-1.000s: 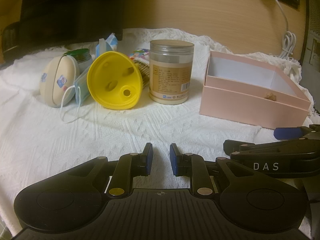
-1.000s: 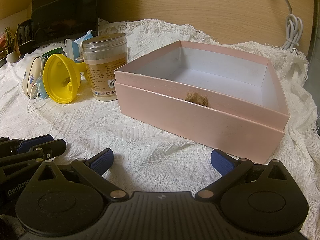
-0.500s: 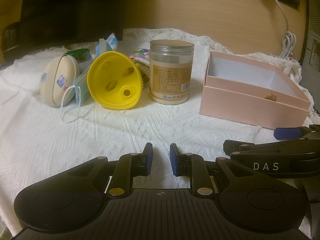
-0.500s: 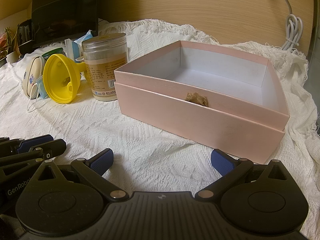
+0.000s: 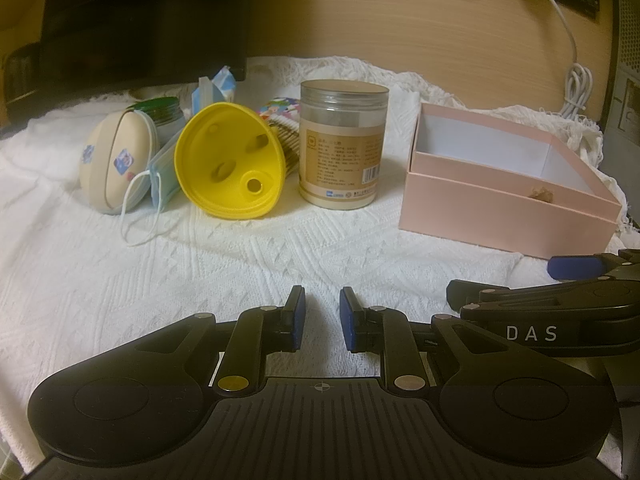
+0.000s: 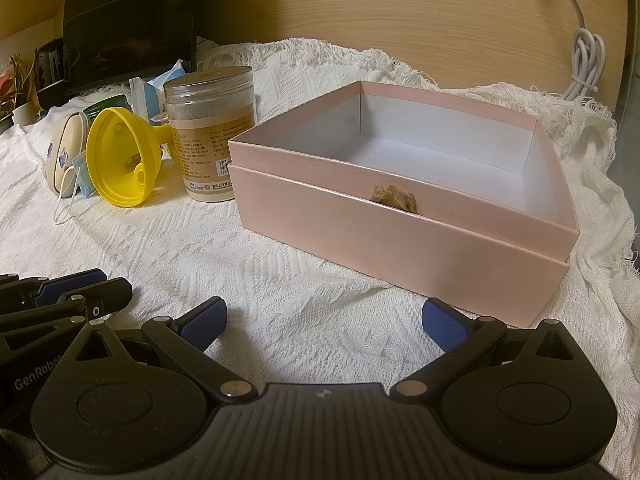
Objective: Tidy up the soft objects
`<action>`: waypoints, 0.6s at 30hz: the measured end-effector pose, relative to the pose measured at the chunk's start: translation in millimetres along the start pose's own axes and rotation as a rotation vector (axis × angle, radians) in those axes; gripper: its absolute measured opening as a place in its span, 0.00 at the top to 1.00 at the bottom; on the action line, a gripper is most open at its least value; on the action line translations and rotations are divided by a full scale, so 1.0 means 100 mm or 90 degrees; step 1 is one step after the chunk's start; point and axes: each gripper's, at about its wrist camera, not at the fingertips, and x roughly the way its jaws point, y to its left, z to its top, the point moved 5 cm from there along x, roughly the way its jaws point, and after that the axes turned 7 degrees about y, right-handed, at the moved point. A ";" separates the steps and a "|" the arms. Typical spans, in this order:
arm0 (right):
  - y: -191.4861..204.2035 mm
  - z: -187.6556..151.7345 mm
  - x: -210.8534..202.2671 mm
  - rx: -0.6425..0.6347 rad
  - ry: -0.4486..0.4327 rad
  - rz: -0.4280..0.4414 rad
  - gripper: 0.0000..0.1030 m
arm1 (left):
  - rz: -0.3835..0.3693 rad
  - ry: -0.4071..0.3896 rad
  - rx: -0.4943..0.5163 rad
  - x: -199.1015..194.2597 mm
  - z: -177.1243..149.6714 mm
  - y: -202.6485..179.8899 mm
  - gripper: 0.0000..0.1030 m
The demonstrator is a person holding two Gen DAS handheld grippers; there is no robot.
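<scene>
- A white knitted cloth point(image 5: 120, 272) covers the whole work surface, with a wood-grain wall panel point(image 6: 400, 12) behind it and a dark monitor point(image 6: 128, 20) at the far left.
- The pink box point(image 6: 400, 248) is the largest thing on the cloth: it sits open-topped straight ahead of the right gripper point(image 6: 324, 320), near its fingertips, and ahead and to the right of the left gripper point(image 5: 322, 316). Its white inside looks bare; a small tan tuft point(image 6: 394, 198) is caught at the front seam.
- The clear jar point(image 5: 342, 144) with a beige label stands upright ahead of the left gripper, just left of the box.
- The yellow funnel point(image 5: 230, 160) lies on its side, mouth toward the left gripper, ahead and a little to its left, just beside the jar.
- The cream pouch point(image 5: 110, 160) stands on edge further left, well apart from both grippers.
- The blue face mask point(image 5: 160, 178) is wedged between pouch and funnel, its white ear loop trailing onto the cloth toward the left gripper.
- The left gripper hovers low over bare cloth, jaws nearly together with a narrow gap and nothing in it.
- The right gripper, just beside it, has its jaws spread wide and empty.
</scene>
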 end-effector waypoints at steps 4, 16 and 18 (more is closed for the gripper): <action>0.00 0.00 0.00 0.000 0.000 0.000 0.00 | 0.001 0.000 0.001 0.00 0.00 0.01 0.79; 0.00 0.00 0.00 0.000 0.000 0.000 0.00 | 0.001 0.000 0.001 0.00 0.00 0.01 0.79; 0.00 0.00 0.00 0.000 0.000 0.000 0.00 | 0.003 -0.001 0.002 0.00 0.00 0.00 0.79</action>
